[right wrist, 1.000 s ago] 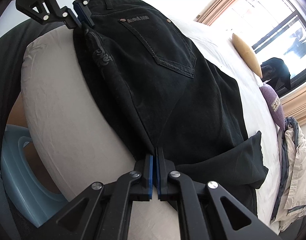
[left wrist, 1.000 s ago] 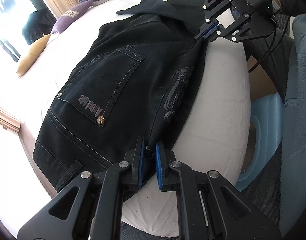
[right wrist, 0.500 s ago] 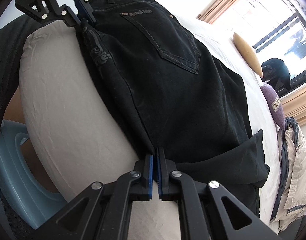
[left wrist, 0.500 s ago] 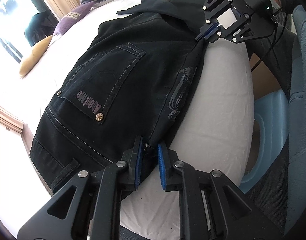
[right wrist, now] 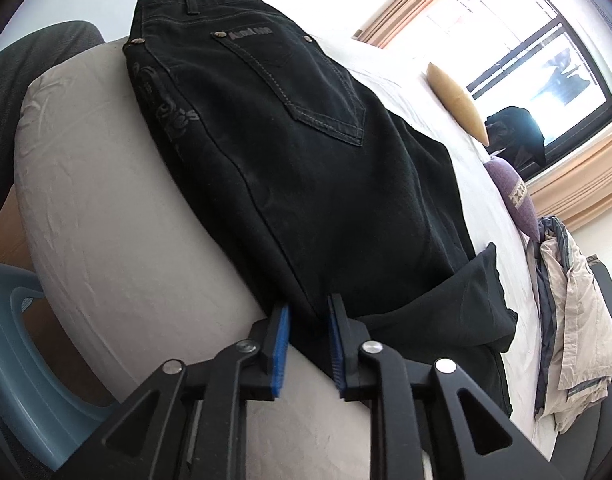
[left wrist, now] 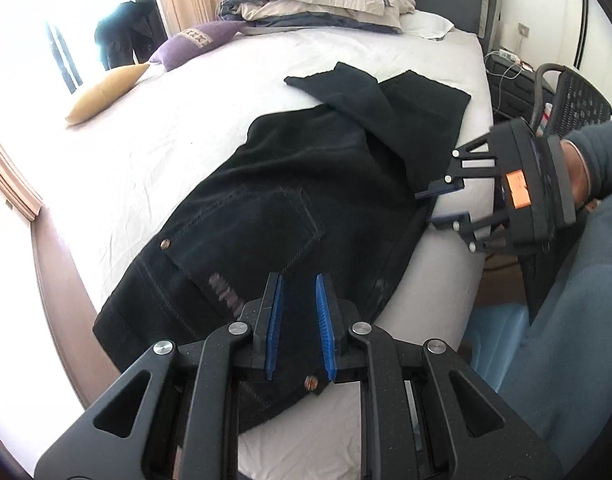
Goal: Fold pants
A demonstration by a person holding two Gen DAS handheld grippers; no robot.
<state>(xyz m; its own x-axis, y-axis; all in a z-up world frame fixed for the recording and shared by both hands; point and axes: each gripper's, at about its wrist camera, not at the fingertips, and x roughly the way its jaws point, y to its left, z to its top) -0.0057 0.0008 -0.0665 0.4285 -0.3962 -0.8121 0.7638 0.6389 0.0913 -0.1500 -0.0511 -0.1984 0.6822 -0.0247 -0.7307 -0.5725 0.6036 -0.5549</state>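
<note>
Both grippers, left (left wrist: 298, 320) & right (right wrist: 308, 344), fingers released over black pants (left wrist: 306, 200).

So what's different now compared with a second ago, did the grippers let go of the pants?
Yes. Both let go: the left gripper and the right gripper, each clamped on the near edge of the black pants a second ago, now stand open. The left one has lifted above the waistband; the right one has backed off to the edge. The pants stayed flat on the bed, back pocket up, one leg end turned over.
</note>
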